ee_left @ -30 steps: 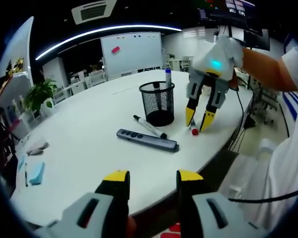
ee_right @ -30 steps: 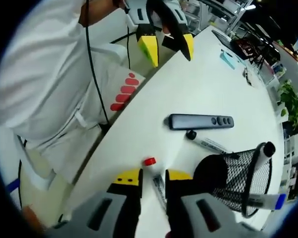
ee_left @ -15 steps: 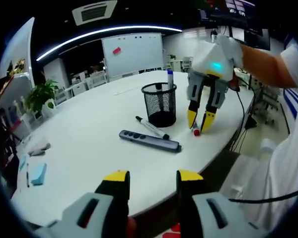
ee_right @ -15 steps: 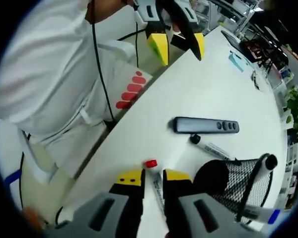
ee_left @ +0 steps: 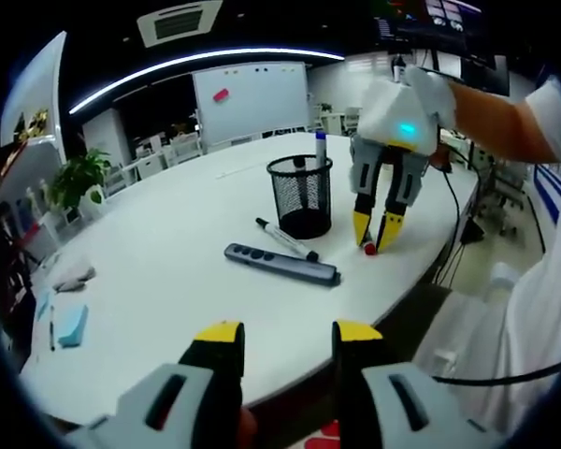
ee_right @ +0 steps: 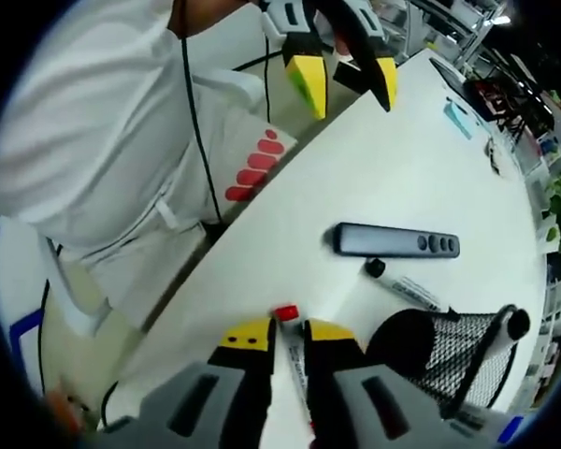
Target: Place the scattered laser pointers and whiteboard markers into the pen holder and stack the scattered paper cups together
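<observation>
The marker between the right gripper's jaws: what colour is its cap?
Red cap on the marker, clearest in the right gripper view.

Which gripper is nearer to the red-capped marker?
Right. The right gripper has its jaws around the red-capped marker; the left gripper hangs apart at the table edge.

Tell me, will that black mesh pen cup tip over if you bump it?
The black wire-mesh pen holder probably tips fairly easily: it looks light and see-through. Tall markers stick out above its rim, likely making it top-heavy. Its flat base should resist gentle nudges.
</observation>
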Motion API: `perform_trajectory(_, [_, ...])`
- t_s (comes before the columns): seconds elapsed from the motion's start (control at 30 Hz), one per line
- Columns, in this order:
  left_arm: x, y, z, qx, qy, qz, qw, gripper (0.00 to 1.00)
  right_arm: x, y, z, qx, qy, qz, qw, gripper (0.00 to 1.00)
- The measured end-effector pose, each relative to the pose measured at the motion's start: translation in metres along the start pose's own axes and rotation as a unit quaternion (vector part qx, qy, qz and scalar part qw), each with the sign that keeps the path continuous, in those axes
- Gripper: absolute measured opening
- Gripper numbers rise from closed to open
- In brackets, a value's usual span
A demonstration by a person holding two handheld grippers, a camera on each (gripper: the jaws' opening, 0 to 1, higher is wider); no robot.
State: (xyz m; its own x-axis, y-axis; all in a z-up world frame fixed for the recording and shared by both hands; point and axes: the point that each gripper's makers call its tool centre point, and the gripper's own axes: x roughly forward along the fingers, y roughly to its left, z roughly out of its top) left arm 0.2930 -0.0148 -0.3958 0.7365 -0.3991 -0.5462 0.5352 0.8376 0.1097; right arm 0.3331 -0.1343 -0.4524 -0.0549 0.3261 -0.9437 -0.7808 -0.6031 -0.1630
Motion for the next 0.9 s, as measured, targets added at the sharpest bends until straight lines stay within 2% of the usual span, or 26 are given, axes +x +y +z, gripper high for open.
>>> perform_trajectory(0.9, [-0.0013,0.0008,-0.0013,-0.004,-0.001,0.002,1.0,0.38,0.0014,0.0041,0.0017,-0.025,0.005,0.03,0.9992,0.09])
